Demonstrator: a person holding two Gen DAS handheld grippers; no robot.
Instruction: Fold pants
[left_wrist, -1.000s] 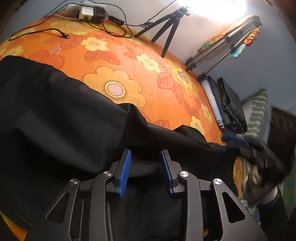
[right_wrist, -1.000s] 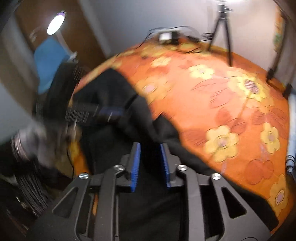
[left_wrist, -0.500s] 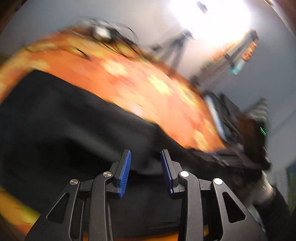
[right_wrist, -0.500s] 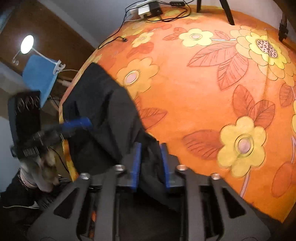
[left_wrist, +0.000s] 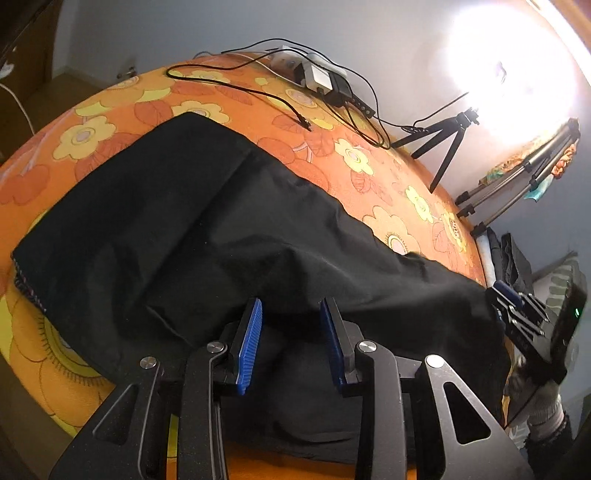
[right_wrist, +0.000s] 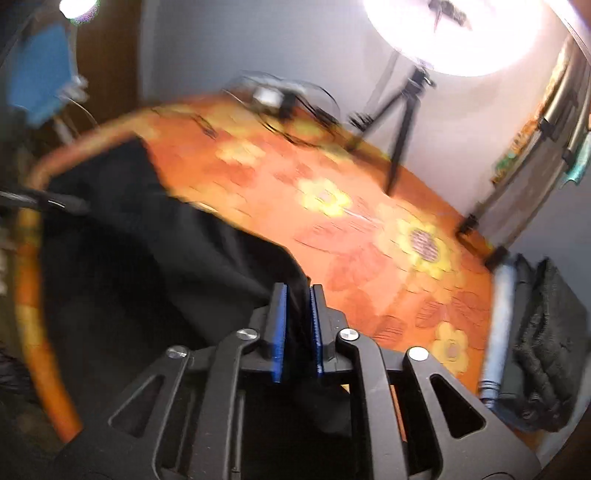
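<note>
Black pants lie stretched across the orange flowered bedspread, with one end at the bed's near left edge. My left gripper sits at their near edge, its blue pads a fair way apart with bunched cloth filling the gap and tenting over the tips. In the right wrist view the pants run off to the left. My right gripper has its pads close together on a fold of the black cloth, and its jaws are opening. The right gripper also shows at the pants' far right end, held by a gloved hand.
A power strip with cables lies at the bed's far side. A small black tripod and a folded silver stand stand by the wall. Dark folded clothes and a pale roll lie at the right edge.
Both hands have swung sideways with the cloth, and the pants now lie longer and flatter across the bed. The right gripper's pads have come closer together on the fold.
</note>
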